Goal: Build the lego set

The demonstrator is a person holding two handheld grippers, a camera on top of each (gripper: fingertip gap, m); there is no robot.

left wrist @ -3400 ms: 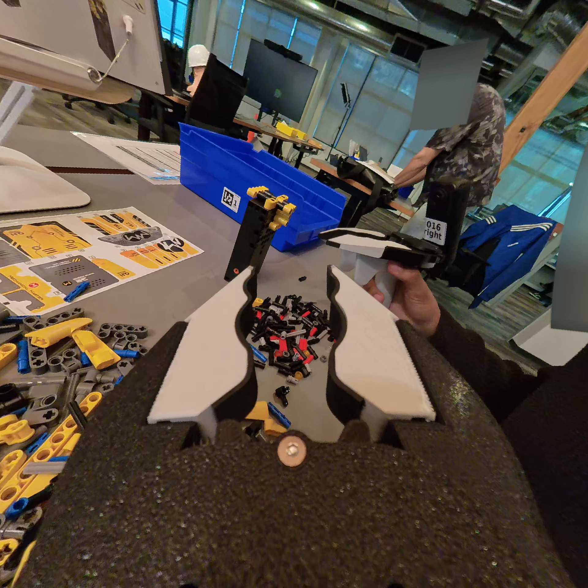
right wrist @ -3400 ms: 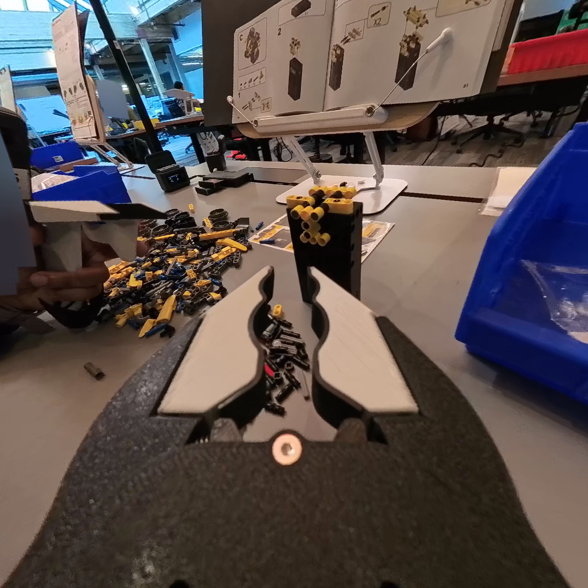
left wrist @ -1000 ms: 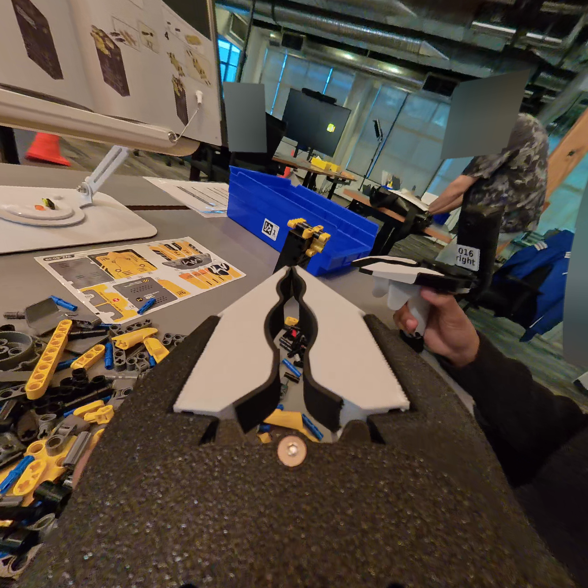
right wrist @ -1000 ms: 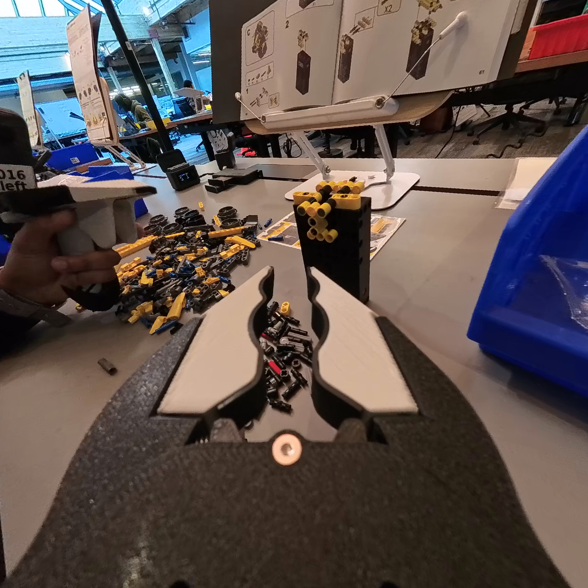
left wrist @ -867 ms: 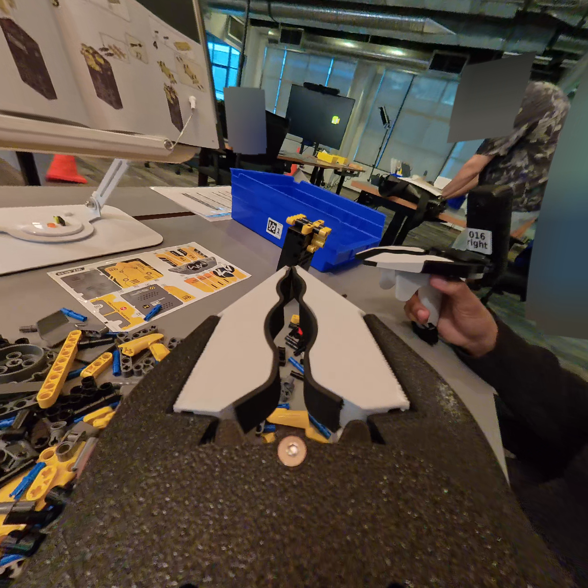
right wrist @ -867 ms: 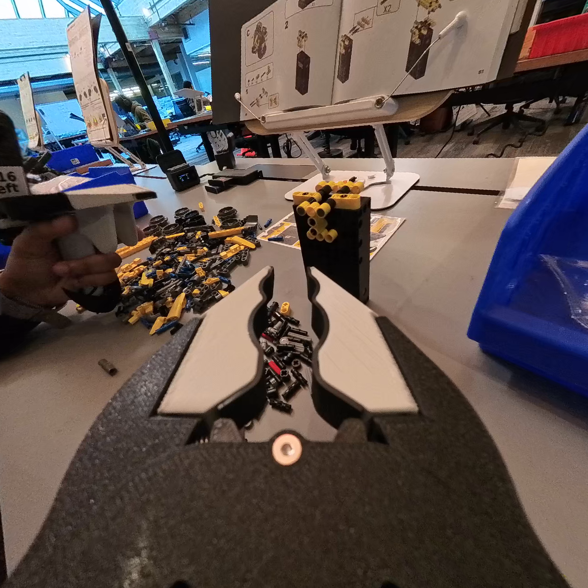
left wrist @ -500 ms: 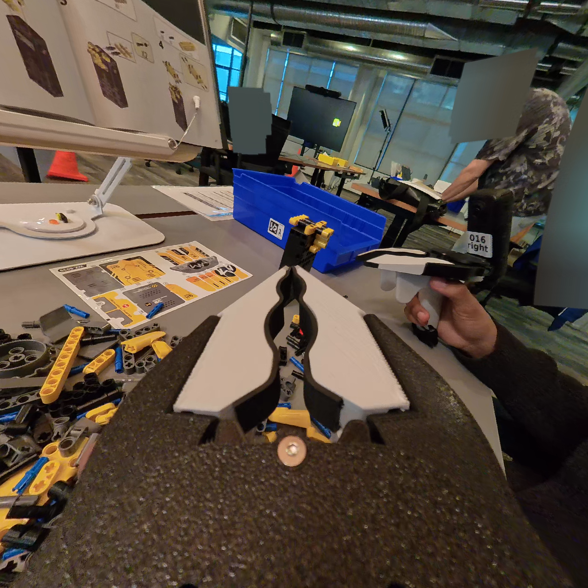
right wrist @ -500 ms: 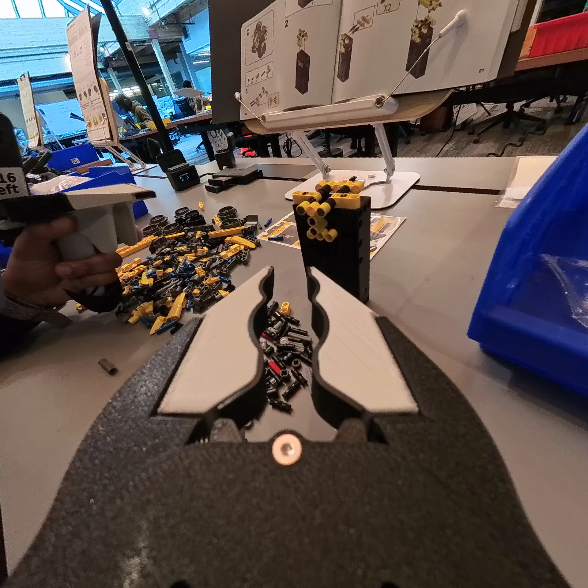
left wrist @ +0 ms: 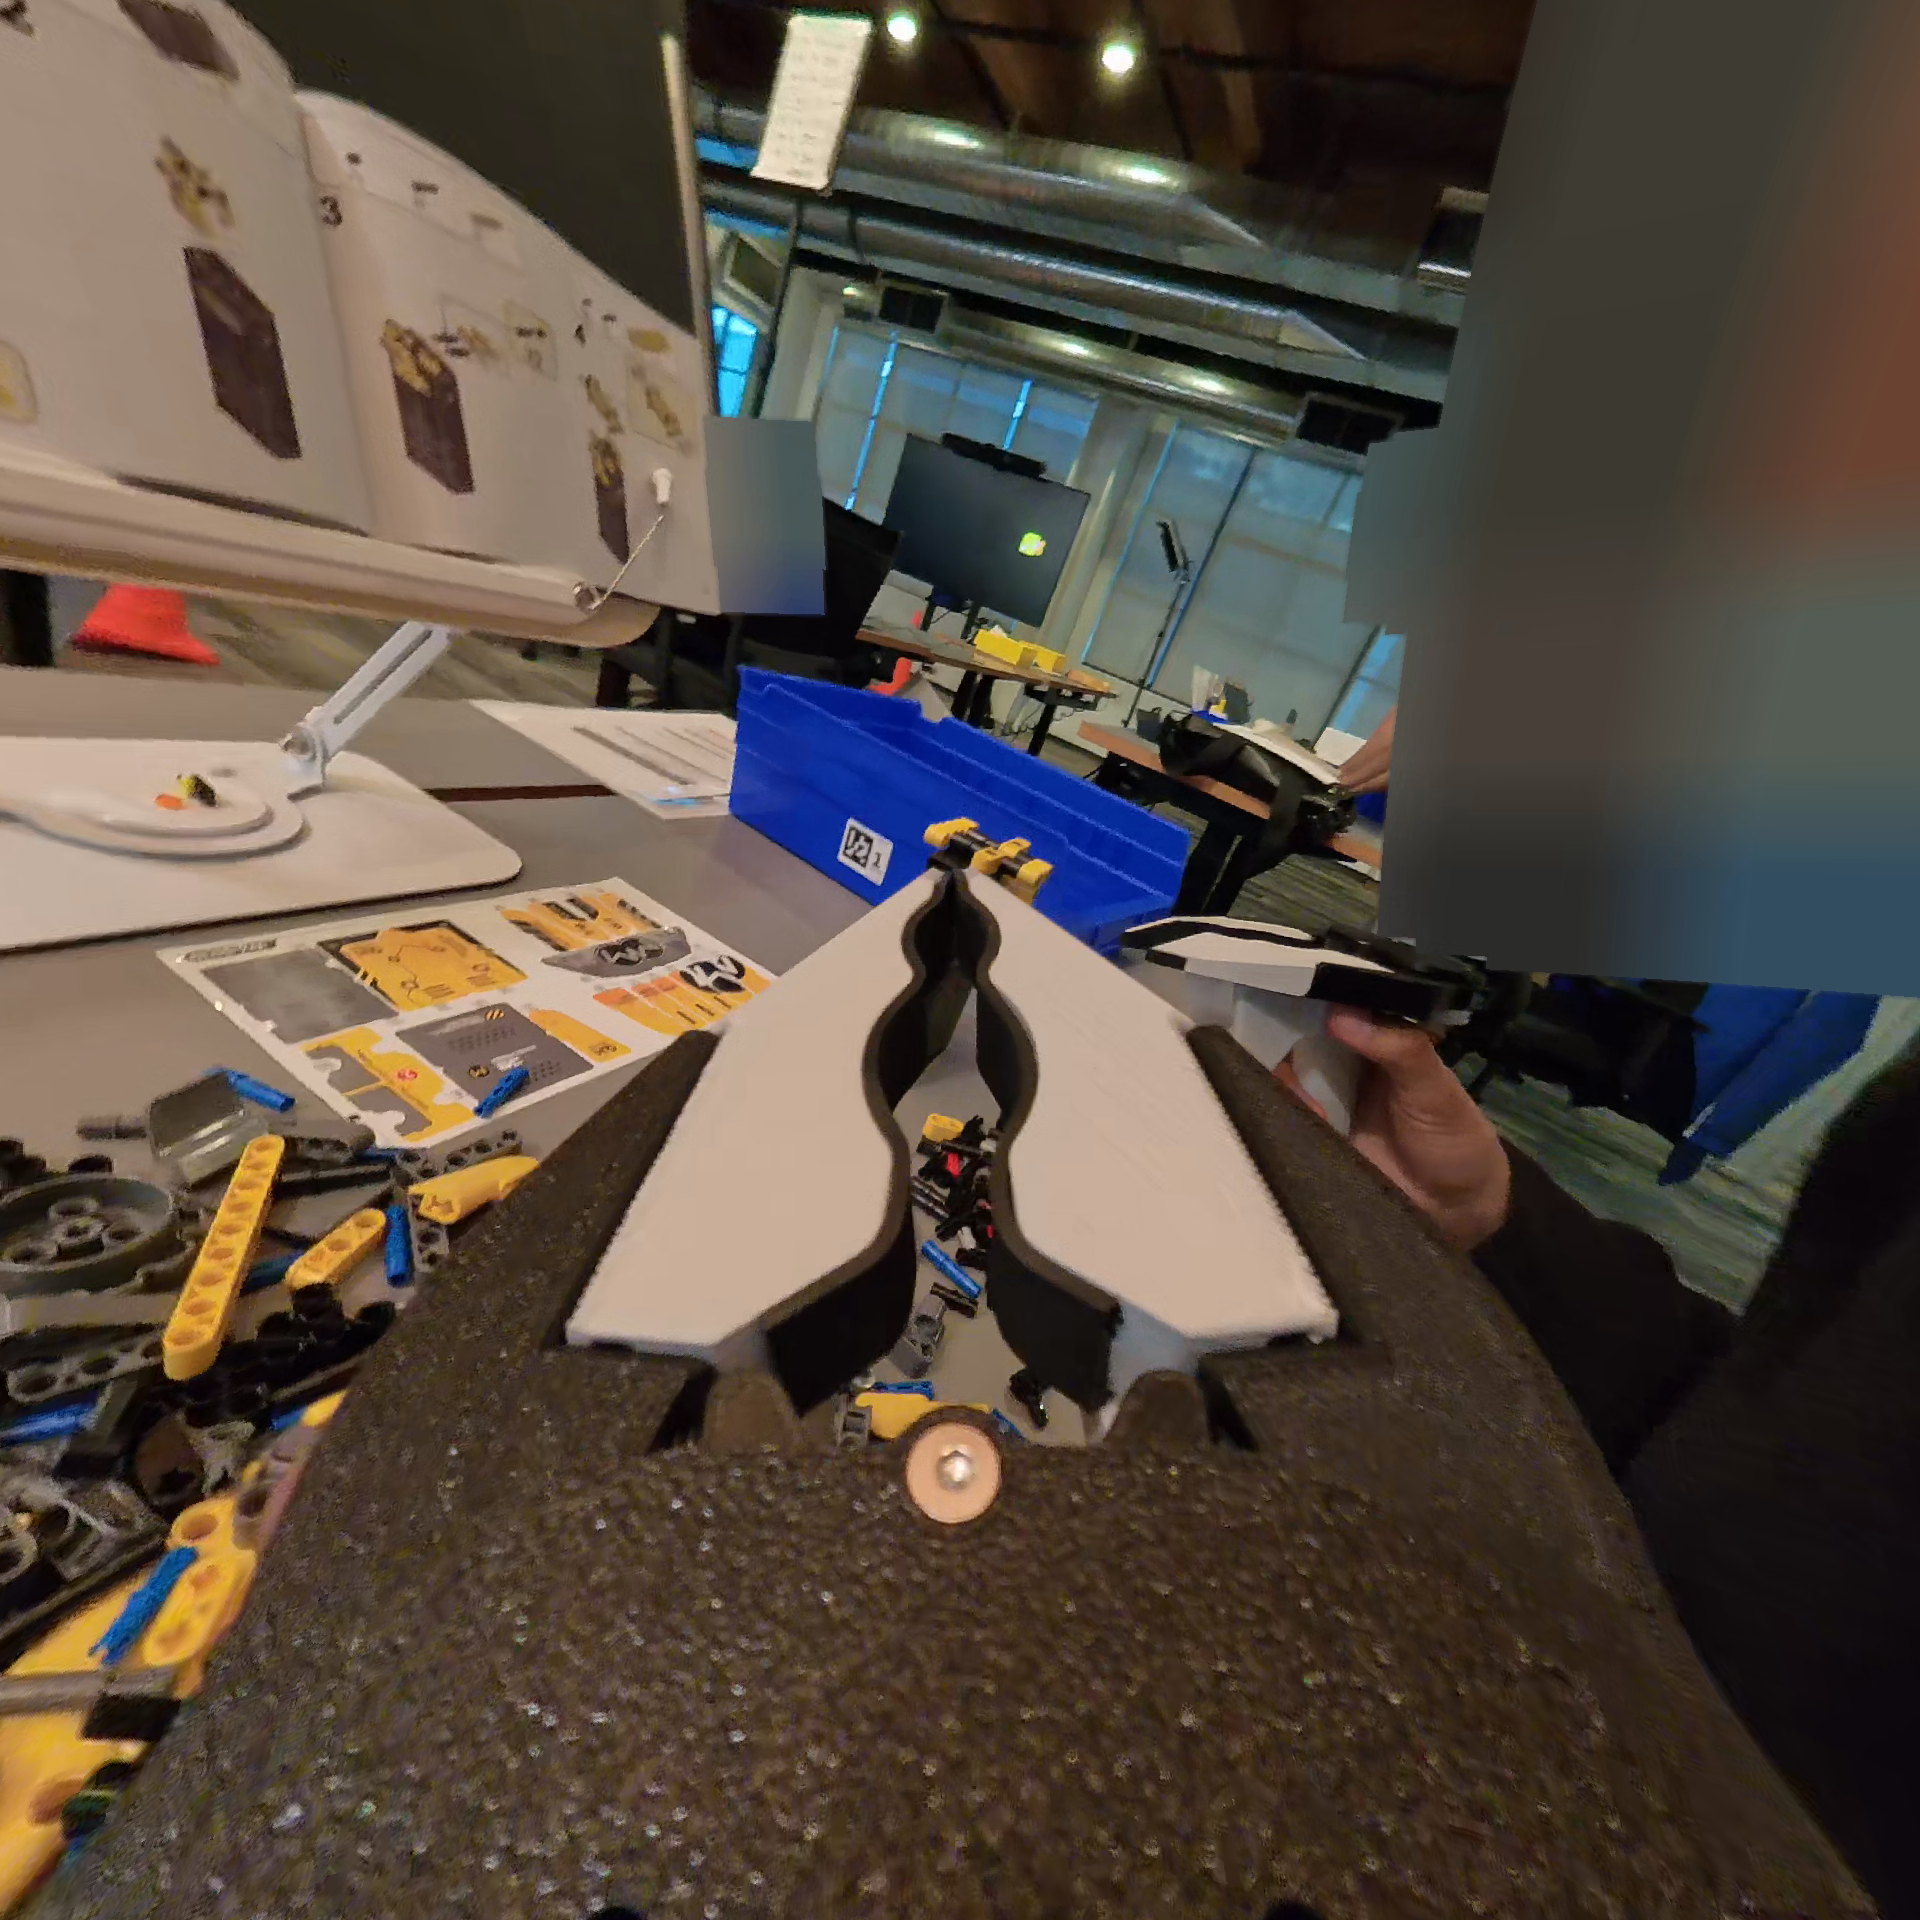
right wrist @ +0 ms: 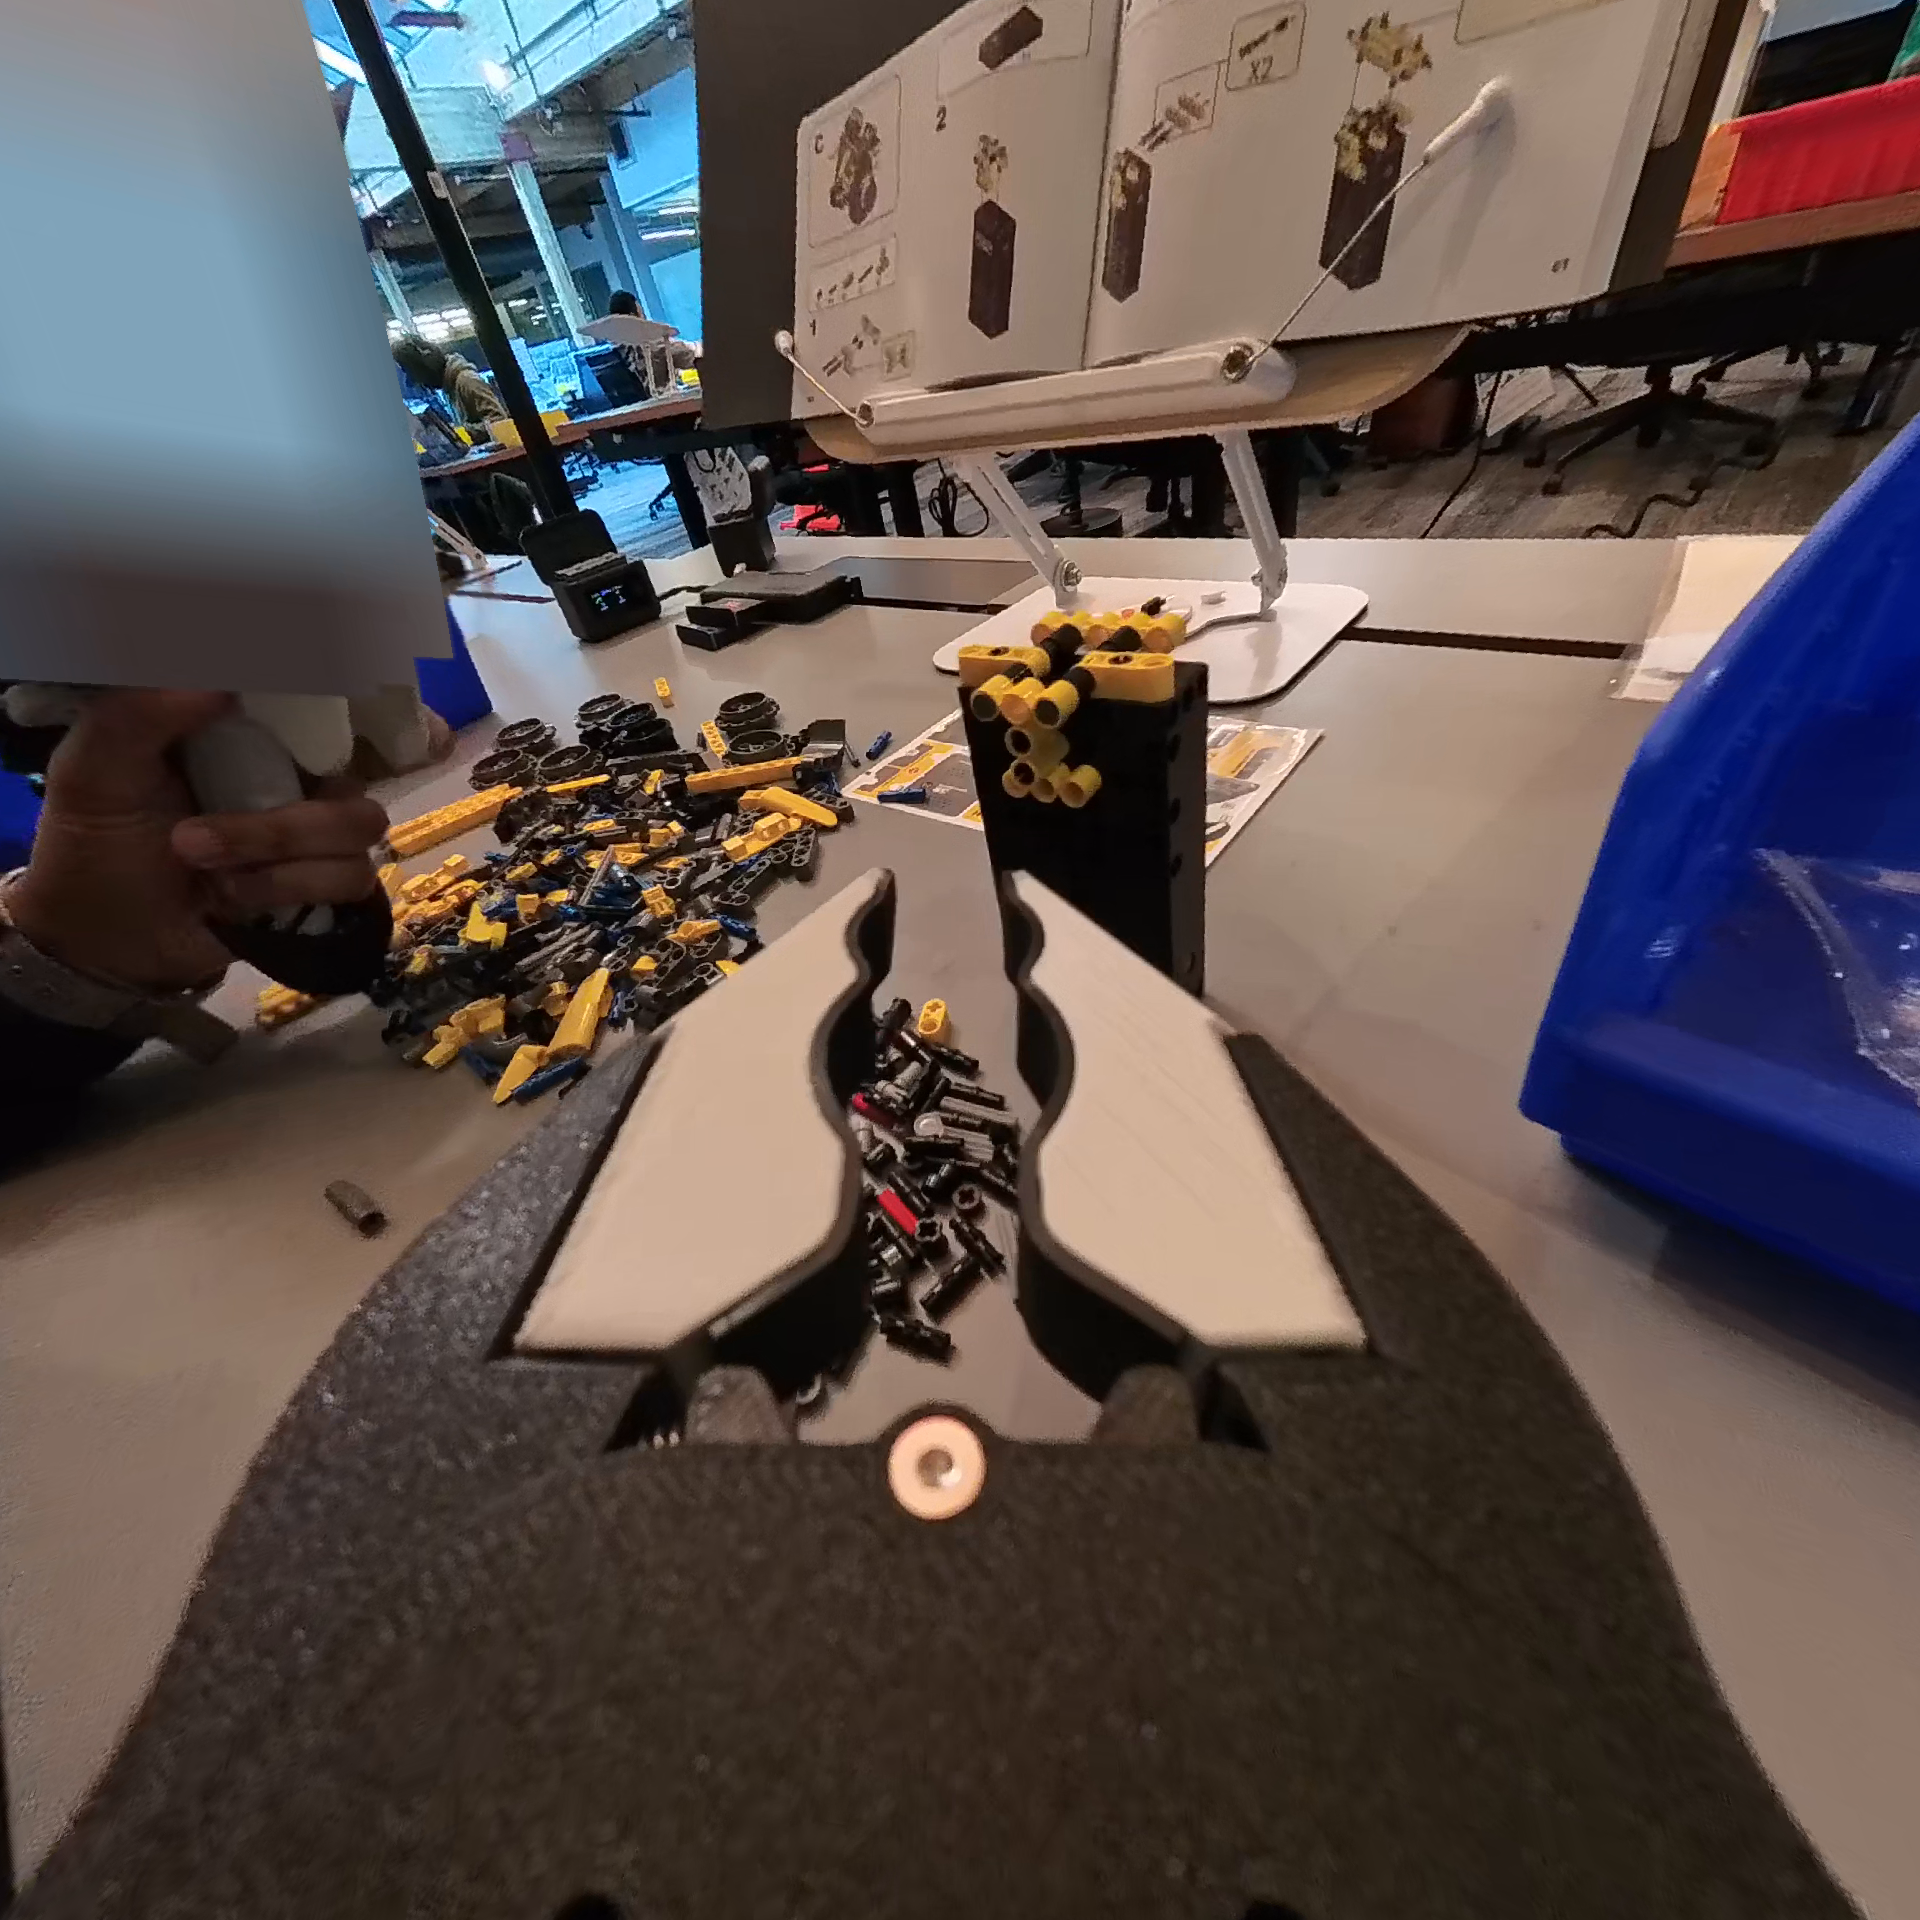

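Note:
My left gripper (left wrist: 951,883) is shut, its tips pressed together in the air above a pile of small black and red pins (left wrist: 956,1174); nothing shows between the tips. Behind the tips is the yellow top of a black brick tower (left wrist: 987,847). My right gripper (right wrist: 948,888) is open and empty, low over the same pin pile (right wrist: 935,1164), with the black tower topped by yellow connectors (right wrist: 1091,821) standing just beyond its right finger. The right gripper also shows in the left wrist view (left wrist: 1288,951), held by a hand.
A heap of yellow, black and blue building parts (right wrist: 603,883) lies to the left, also in the left wrist view (left wrist: 208,1278). A blue bin (right wrist: 1745,987) stands at the right. An open instruction book on a white stand (right wrist: 1143,208) is at the back. A sticker sheet (left wrist: 468,987) lies flat. The gap from one gripper's tips to the other's is roughly 20 cm.
My left gripper has gone from open over the pin pile to shut, then lifted and tilted upward. My right gripper has stayed open and almost still.

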